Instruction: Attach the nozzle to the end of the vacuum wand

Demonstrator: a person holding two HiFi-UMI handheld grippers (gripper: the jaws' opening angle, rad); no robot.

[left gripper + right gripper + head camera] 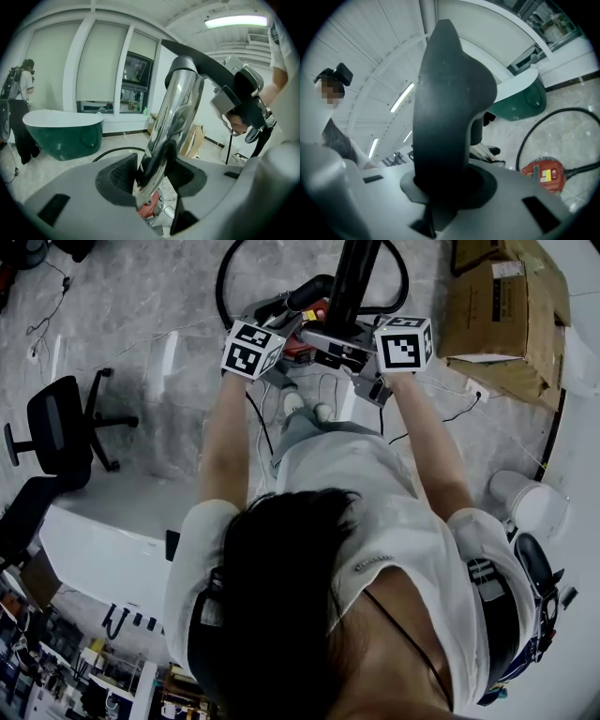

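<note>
Left gripper [152, 177] clamps wand [179, 105]; right gripper [440, 190], nozzle [446, 101]

**Wand Between Two Tools, Vacuum Below**

The wand [176, 117] stood between the left tool's [152, 176] jaws, with the nozzle [447, 103] above it, between the right tool's [445, 187] jaws. Beneath both tools the vacuum body [546, 174] sat on the floor [141, 315], its hose [525, 139] looping beyond. A bathtub [63, 133] stood farther beyond. Boxes [497, 306] lay right of the right tool, an office chair [61, 423] well left of the left tool.
</note>
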